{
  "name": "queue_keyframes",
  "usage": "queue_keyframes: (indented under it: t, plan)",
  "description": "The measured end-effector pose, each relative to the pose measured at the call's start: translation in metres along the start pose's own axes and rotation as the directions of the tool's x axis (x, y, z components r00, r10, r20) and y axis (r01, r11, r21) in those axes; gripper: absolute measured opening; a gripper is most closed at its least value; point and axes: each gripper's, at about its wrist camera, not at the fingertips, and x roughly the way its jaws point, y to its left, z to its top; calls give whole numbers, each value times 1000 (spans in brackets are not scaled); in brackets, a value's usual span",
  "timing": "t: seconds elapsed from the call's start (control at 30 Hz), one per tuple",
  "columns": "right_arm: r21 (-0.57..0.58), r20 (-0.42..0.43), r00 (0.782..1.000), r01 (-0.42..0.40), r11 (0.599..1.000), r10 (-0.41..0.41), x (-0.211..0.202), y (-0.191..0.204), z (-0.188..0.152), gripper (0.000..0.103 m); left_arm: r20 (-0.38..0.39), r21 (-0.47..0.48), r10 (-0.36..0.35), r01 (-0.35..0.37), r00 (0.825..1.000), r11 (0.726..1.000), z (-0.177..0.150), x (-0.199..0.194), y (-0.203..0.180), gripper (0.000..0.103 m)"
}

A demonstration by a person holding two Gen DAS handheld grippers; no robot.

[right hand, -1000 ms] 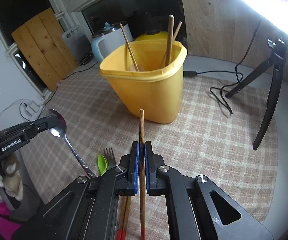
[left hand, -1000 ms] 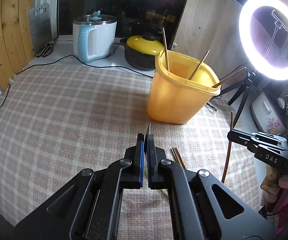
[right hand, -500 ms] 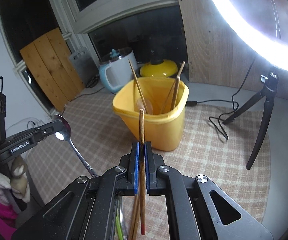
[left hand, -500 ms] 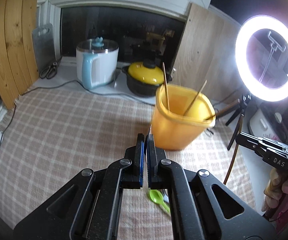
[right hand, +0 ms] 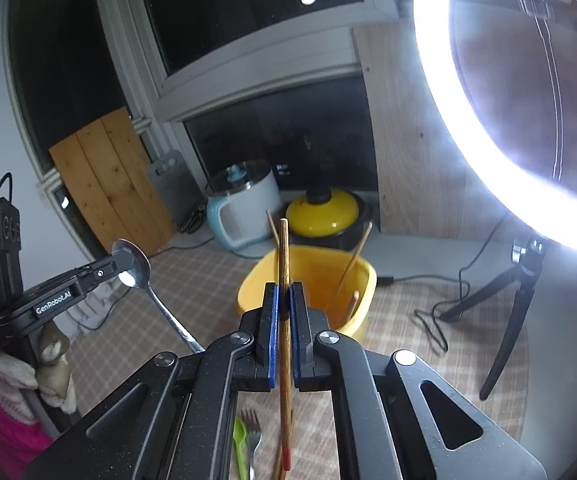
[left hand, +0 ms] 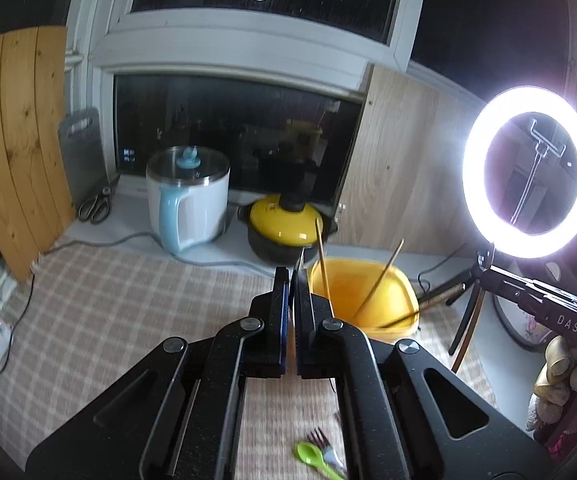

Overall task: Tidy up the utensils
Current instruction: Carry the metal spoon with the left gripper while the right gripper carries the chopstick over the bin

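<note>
Several wooden chopsticks (right hand: 350,268) already stand in the yellow plastic tub (right hand: 362,280) at twelve o'clock. The right gripper (right hand: 283,300) clamps another brown wooden chopstick (right hand: 283,248); the left gripper (left hand: 293,280) pinches a steel spoon (right hand: 134,262). A green plastic spoon (left hand: 310,454) and metal fork (left hand: 320,438) remain on the checked surface (left hand: 108,320) at six o'clock.

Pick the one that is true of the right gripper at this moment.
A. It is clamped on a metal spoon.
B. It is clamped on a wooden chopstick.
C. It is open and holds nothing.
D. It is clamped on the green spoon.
B. The right gripper is shut on a wooden chopstick that runs up between its blue pads; the metal spoon is in the left gripper.
</note>
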Motion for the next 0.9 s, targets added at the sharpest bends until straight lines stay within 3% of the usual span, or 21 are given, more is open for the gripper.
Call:
queue_keyframes:
  t: [0.47, 0.9]
  plan:
    - [-28, 96, 995, 1, 1000, 1, 5, 8, 44, 4, 60, -7, -23, 23, 998, 1000, 34, 17, -5, 0]
    - [-16, 157, 986, 58, 998, -55, 20, 1, 69, 4, 6, 30, 0, 0, 1000, 1000, 35, 61, -17, 0]
